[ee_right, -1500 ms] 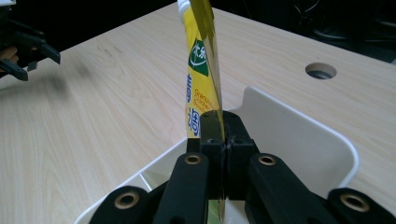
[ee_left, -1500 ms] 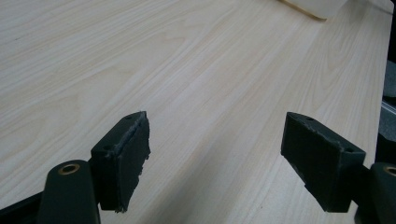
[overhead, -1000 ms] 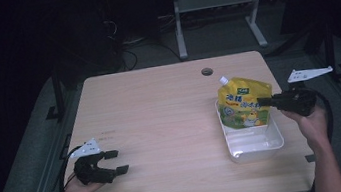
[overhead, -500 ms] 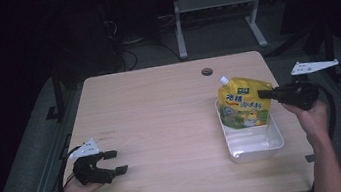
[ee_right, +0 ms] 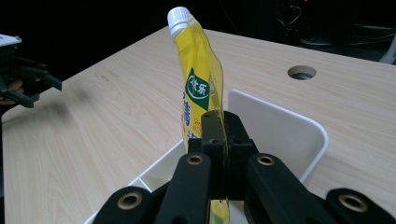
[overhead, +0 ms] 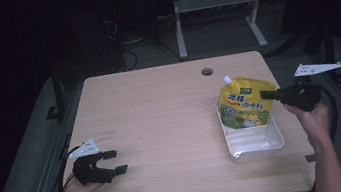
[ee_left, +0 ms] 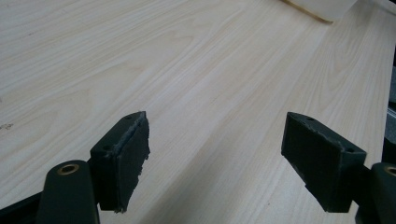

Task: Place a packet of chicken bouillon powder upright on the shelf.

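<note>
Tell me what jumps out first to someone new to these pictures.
The bright yellow spouted pouch catches the eye first: it stands upright over the white tray at the table's right side, pinched at its edge by the right gripper. Across the pale wooden table, near its front left corner, the left gripper rests with its fingers spread wide, holding nothing.

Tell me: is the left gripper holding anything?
No, the left gripper has its jaws wide apart over the bare wooden table, nothing between them.

Glossy plastic pouch (overhead: 247,107), matt wooden table (overhead: 160,112)
</note>
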{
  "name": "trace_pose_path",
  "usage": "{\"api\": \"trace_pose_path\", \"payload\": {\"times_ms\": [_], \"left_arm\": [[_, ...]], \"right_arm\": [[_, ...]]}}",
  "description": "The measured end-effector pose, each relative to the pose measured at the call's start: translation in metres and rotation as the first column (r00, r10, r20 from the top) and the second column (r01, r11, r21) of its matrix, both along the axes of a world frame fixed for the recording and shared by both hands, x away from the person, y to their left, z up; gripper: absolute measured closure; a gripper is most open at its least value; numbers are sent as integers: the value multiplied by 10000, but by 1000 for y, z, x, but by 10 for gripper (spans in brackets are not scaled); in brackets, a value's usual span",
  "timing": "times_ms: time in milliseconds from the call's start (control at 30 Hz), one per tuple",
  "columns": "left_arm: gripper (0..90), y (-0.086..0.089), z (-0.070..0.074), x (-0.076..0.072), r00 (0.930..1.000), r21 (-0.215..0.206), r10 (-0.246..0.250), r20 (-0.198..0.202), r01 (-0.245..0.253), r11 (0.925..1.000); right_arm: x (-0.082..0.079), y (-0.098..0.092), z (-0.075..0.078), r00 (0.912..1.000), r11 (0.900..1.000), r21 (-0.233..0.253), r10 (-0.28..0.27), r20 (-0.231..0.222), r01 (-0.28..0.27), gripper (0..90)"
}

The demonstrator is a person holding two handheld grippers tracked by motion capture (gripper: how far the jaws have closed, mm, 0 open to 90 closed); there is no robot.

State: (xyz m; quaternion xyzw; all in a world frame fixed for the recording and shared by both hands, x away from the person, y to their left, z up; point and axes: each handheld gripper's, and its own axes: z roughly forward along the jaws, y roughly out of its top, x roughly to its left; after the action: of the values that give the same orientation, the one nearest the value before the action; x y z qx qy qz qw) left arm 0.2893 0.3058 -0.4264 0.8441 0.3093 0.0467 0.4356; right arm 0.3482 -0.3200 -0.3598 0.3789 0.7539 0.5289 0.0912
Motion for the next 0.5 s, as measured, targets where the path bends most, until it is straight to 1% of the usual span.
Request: {"api": "trace_pose_path", "payload": {"times_ms": [100, 233, 267, 333, 500], "left_arm": [[225, 0, 0, 0, 10000, -1, -5, -24, 5, 10000], [224, 0, -1, 0, 10000, 5, 1, -40, -1, 10000], [223, 0, -1, 0, 10000, 5, 1, -40, -1, 10000], [220, 1, -1, 0, 10000, 22, 28, -47, -28, 10000], [216, 2, -2, 0, 10000, 32, 89, -40, -88, 10000]], "right_arm": [[0, 0, 0, 10000, 10000, 19, -55, -35, 55, 871], [-1, -1, -1, 9998, 9996, 261, -130, -171, 135, 794], [-1, -2, -1, 9997, 9994, 304, -184, -180, 190, 761], [-2, -3, -1, 9994, 9988, 436, -229, -253, 240, 735], [-4, -5, 0, 9988, 9986, 376, -361, -327, 373, 663]]}}
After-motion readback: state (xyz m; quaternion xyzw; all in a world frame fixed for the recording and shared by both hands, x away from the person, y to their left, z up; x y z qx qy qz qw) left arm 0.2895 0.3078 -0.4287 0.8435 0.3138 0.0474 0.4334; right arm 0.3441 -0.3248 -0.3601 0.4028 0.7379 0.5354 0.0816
